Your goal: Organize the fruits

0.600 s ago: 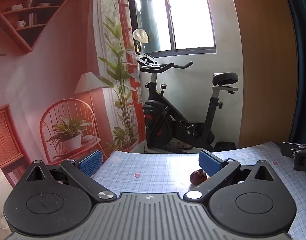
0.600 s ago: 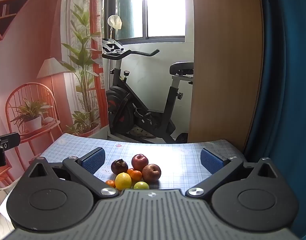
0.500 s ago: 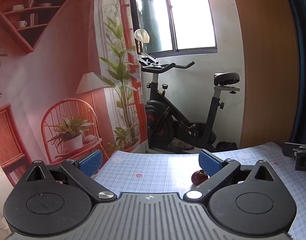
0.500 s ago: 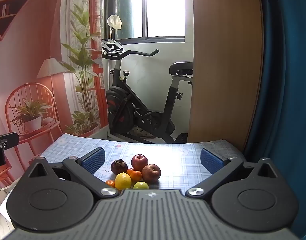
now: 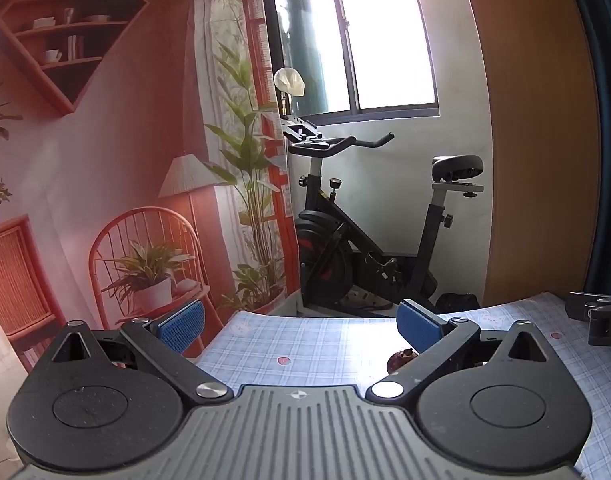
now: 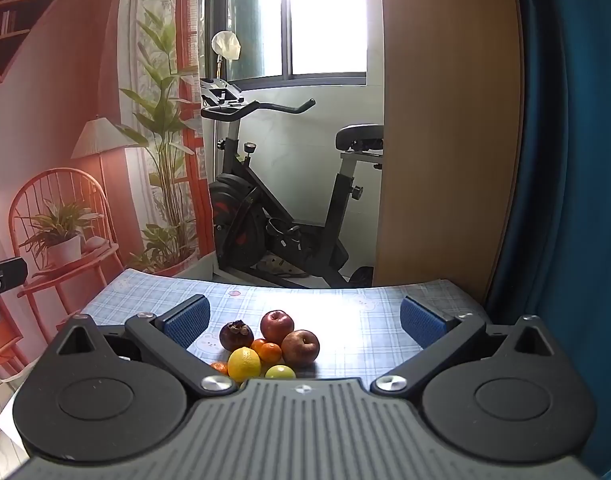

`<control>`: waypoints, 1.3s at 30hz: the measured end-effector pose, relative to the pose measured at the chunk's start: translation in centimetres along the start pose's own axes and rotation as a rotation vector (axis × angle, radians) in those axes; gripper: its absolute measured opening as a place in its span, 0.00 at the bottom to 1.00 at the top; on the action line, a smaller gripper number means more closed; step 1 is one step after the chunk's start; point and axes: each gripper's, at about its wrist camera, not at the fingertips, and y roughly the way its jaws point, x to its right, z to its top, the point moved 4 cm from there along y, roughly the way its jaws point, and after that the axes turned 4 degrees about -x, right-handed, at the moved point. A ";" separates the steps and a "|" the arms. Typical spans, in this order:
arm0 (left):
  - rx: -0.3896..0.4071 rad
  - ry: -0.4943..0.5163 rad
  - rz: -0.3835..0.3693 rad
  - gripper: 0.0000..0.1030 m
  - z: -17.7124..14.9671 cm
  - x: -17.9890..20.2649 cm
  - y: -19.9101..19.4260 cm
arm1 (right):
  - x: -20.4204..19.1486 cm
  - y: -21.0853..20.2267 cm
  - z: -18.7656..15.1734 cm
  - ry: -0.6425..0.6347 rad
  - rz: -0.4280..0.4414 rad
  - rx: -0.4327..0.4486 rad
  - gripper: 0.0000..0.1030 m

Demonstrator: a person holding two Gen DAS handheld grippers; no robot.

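Note:
In the right wrist view a cluster of fruit lies on the blue checked tablecloth [image 6: 345,308]: a dark mangosteen [image 6: 236,335], two red apples [image 6: 277,326] [image 6: 300,347], small oranges [image 6: 270,352], a yellow lemon [image 6: 244,364] and a green-yellow fruit [image 6: 280,372]. My right gripper [image 6: 303,326] is open and empty, its jaws wide either side above the cluster. My left gripper [image 5: 301,326] is open and empty above the cloth. The mangosteen [image 5: 401,360] shows partly hidden behind its right finger.
An exercise bike [image 6: 281,208] stands beyond the table's far edge, under a window. A wooden panel [image 6: 445,120] and a blue curtain [image 6: 565,160] are to the right. A printed room backdrop [image 5: 105,140] hangs on the left. The right gripper's edge [image 5: 601,318] shows at the left view's right.
The left gripper has shifted slightly, so the mangosteen sits more hidden behind its right finger. The right gripper and the fruit have not moved.

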 end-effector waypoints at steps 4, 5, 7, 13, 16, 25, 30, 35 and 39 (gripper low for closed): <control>0.008 -0.001 0.003 1.00 0.0 0.2 -0.3 | -0.1 -0.1 -0.3 -0.001 0.000 0.002 1.00; 0.010 -0.002 0.003 1.00 0.0 0.3 -0.4 | 0.0 -0.1 -0.3 -0.001 0.000 0.002 1.00; 0.013 -0.005 0.002 1.00 0.0 0.2 -0.5 | 0.2 -0.1 0.3 -0.002 -0.001 0.004 1.00; 0.016 -0.007 0.001 1.00 0.0 0.2 -0.7 | 0.2 -0.2 0.2 -0.002 -0.001 0.005 1.00; 0.015 -0.007 0.001 1.00 0.0 0.2 -0.7 | 0.2 -0.2 0.2 -0.002 -0.001 0.006 1.00; 0.017 -0.011 -0.004 1.00 0.1 0.2 -0.9 | 0.1 -0.2 0.1 -0.003 -0.002 0.010 1.00; 0.023 -0.017 -0.009 1.00 0.1 0.1 -1.1 | 0.0 -0.3 0.0 -0.004 -0.004 0.013 1.00; 0.025 -0.018 -0.010 1.00 0.1 0.1 -1.1 | 0.0 -0.4 0.0 -0.004 -0.004 0.014 1.00; 0.025 -0.018 -0.009 1.00 0.2 0.1 -1.1 | 0.0 -0.4 0.0 -0.005 -0.004 0.015 1.00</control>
